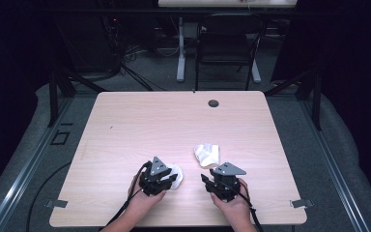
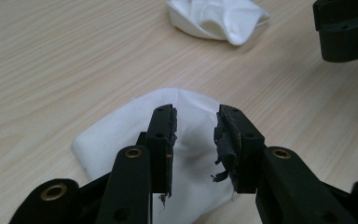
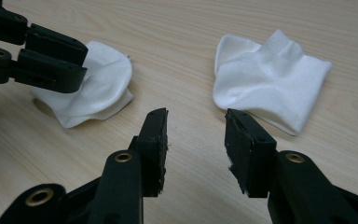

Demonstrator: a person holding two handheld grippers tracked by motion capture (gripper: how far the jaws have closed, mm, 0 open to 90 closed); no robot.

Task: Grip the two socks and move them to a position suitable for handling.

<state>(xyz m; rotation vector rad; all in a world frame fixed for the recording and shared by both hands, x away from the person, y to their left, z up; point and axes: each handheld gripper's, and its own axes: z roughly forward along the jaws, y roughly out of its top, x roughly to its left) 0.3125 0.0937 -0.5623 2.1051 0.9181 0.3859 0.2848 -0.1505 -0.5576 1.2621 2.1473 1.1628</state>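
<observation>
Two white socks lie on the pale wooden table [image 1: 140, 125]. One crumpled sock [image 1: 178, 174] [image 2: 121, 130] [image 3: 105, 86] lies under my left gripper [image 1: 173, 180] [image 2: 195, 122], whose jaws stand apart over the cloth without pinching it. The other sock [image 1: 207, 153] [image 2: 214, 18] [image 3: 268, 84], its ribbed cuff showing, lies a little farther back and to the right. My right gripper [image 1: 210, 175] [image 3: 196, 122] is open above bare wood, just short of that sock, with nothing between its jaws. The left gripper's fingers [image 3: 51, 65] hover over the first sock in the right gripper view.
Both hands hold the grippers near the table's front edge. A round cable hole [image 1: 213, 103] sits near the far edge. Beyond the table stand a black chair [image 1: 224, 43] and a white desk leg [image 1: 180, 48]. Cables run on the floor at the left.
</observation>
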